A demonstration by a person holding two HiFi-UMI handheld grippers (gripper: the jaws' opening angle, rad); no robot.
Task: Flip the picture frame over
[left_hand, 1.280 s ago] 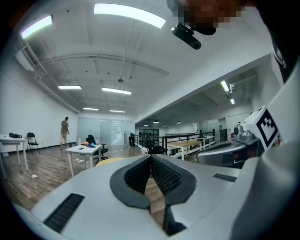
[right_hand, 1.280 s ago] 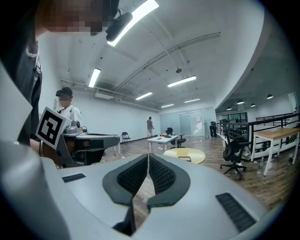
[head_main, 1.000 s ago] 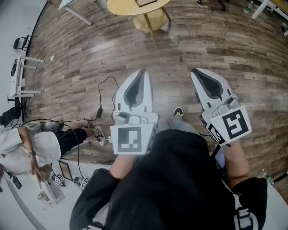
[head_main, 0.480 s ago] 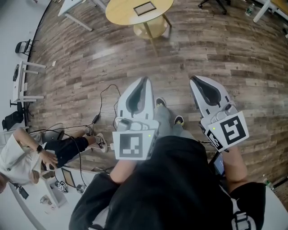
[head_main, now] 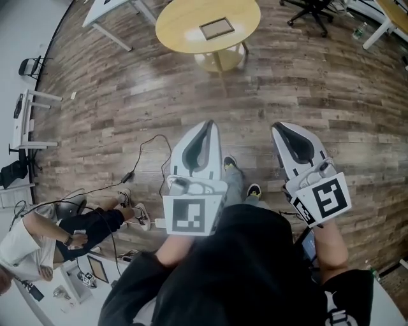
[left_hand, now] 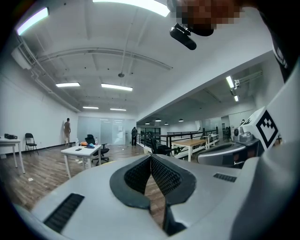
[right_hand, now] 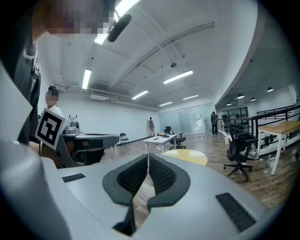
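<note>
A picture frame (head_main: 217, 28) lies flat on a round yellow table (head_main: 185, 32) at the top of the head view, far ahead of both grippers. My left gripper (head_main: 209, 123) is held level over the wood floor, jaws together with nothing between them. My right gripper (head_main: 275, 127) is beside it to the right, also shut and holding nothing. In the right gripper view the yellow table (right_hand: 187, 156) shows just past the right gripper (right_hand: 148, 156). The left gripper view has the left gripper (left_hand: 151, 157) with its tips touching; the frame is not visible there.
A person (head_main: 57, 235) sits at lower left among cables (head_main: 137, 169) on the floor. A white desk (head_main: 108, 13) and office chair (head_main: 312, 9) stand beside the round table. My own legs and shoes (head_main: 239, 175) show between the grippers. Further desks (right_hand: 161, 139) and chairs (right_hand: 239, 152) stand ahead.
The round table and frame have come further into view and nearer as I walk toward them. Both grippers stay shut and side by side.
</note>
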